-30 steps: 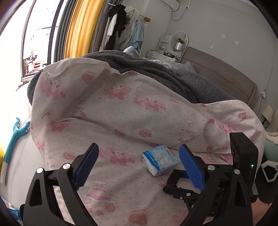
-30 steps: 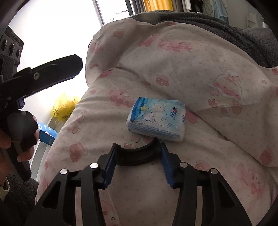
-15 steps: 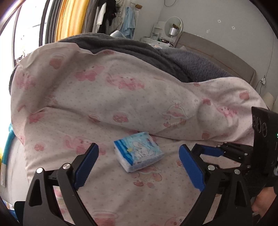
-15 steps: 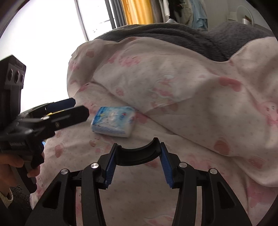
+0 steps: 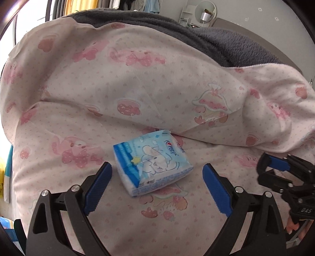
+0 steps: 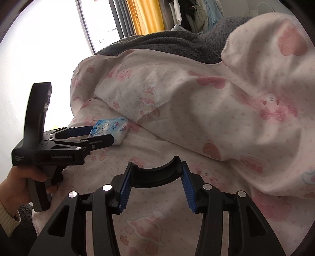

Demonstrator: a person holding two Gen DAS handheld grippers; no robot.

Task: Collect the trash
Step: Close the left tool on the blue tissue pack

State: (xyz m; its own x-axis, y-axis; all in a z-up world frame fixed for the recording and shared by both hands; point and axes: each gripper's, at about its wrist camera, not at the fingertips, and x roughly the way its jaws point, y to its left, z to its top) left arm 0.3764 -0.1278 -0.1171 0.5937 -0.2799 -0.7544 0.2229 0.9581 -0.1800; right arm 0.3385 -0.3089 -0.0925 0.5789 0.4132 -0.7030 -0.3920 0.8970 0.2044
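Now my left gripper (image 5: 157, 177) has dropped closer, jaws wide on either side of the tissue pack (image 5: 151, 164) lying on the pink bedsheet (image 5: 137, 98); my right gripper (image 6: 155, 186), narrow and empty, has drifted aside. Pickup looks imminent.

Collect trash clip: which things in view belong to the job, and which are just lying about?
Belongs to the job:
- tissue pack, lying on the bed between the open fingers of the left claw
- right claw, set off to the side, nothing between its fingers

Just lying about:
- pink patterned duvet
- grey blanket
- yellow curtain
- hanging clothes
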